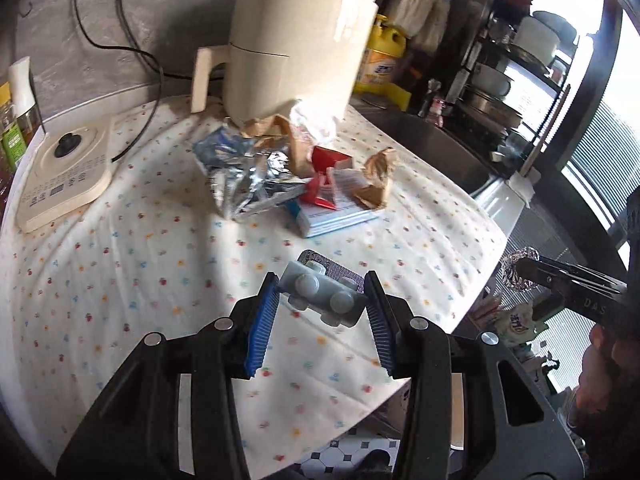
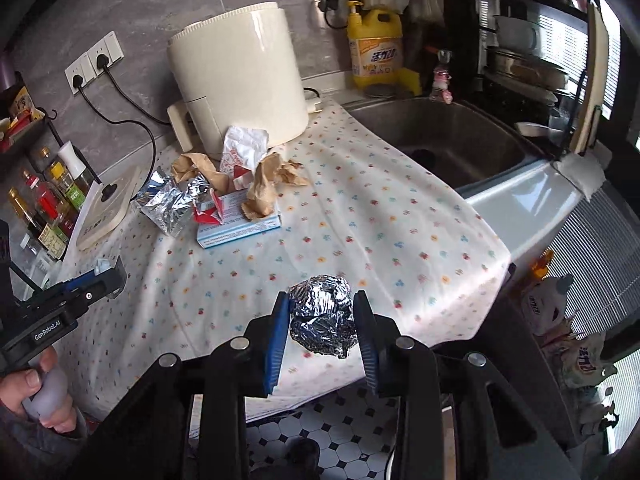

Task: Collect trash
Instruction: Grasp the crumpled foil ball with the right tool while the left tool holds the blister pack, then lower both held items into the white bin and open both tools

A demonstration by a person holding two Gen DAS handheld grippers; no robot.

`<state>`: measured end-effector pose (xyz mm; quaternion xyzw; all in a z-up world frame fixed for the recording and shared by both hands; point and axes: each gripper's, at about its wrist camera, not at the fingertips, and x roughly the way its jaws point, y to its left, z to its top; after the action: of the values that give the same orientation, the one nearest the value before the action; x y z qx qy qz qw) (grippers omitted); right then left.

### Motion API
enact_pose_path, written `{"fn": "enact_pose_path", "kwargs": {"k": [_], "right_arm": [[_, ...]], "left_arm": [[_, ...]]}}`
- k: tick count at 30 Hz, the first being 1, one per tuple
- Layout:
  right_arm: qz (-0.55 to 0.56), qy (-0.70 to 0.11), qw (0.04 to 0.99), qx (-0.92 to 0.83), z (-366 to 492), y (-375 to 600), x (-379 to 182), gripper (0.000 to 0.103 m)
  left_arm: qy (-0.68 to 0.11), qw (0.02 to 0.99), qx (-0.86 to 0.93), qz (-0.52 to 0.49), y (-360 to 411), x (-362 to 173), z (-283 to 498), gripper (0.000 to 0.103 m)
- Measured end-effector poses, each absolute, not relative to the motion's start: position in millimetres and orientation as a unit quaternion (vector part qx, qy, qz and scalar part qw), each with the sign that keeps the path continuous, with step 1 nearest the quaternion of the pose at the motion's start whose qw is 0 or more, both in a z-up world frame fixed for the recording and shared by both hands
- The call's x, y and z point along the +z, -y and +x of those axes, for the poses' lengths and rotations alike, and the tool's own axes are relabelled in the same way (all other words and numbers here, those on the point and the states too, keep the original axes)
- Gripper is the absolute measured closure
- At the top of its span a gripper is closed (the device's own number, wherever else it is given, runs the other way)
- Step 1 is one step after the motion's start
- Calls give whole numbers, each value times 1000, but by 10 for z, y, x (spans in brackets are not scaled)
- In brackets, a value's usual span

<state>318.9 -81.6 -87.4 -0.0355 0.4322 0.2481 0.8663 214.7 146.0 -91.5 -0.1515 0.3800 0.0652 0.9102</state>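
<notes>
Worktop covered w/ dotted cloth, prob. to protect surface; stainless sink adjoined at its right, detergent bottle behind it; cream air fryer stood at back against wall, plugged in; flat appliance base sat near left edge; remaining trash heaped just in front of fryer, i.e. crumpled foil bag, blue-white carton w/ red-white scraps on it, brown paper wads, white wrapper; heap appeared untouched and well apart from both tools; left gripper clenched on blister pack, pack wedged crosswise betw. pads, tilted, clear of cloth so it could be carried off; right gripper clamped on foil ball, pads pressed into both sides, ball lifted off cloth near front edge over tiled floor; a hand seen on left tool's handle; judgement: two items secured, one per tool, next step prob. drop-off in bin, which was not in view; bulk of pile remained to collect; risk: pack's slanted seat could slip.
</notes>
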Motion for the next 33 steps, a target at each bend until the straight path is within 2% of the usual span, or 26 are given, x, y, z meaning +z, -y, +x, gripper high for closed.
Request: {"fn": "enact_pose_path", "kwargs": {"k": [11, 22, 25, 26, 28, 33], "right_arm": [[-2, -438, 878, 192, 3019, 1930, -824, 70], [14, -462, 871, 168, 2783, 2663, -999, 69], [19, -469, 866, 172, 2708, 2831, -1083, 66], [20, -471, 865, 173, 2678, 2890, -1116, 56], [17, -474, 864, 170, 2624, 3006, -1170, 50], [22, -485, 859, 160, 2617, 3387, -1277, 48]], "left_arm": [[-396, 910, -6, -124, -413, -910, 2369, 59], [-420, 899, -46, -112, 351, -1072, 2406, 59], [-427, 896, -52, -110, 555, -1166, 2389, 59], [-431, 894, -54, -109, 625, -1204, 2386, 59], [-437, 891, -58, -109, 762, -1269, 2362, 59], [-448, 885, -61, -115, 1089, -1408, 2310, 59]]}}
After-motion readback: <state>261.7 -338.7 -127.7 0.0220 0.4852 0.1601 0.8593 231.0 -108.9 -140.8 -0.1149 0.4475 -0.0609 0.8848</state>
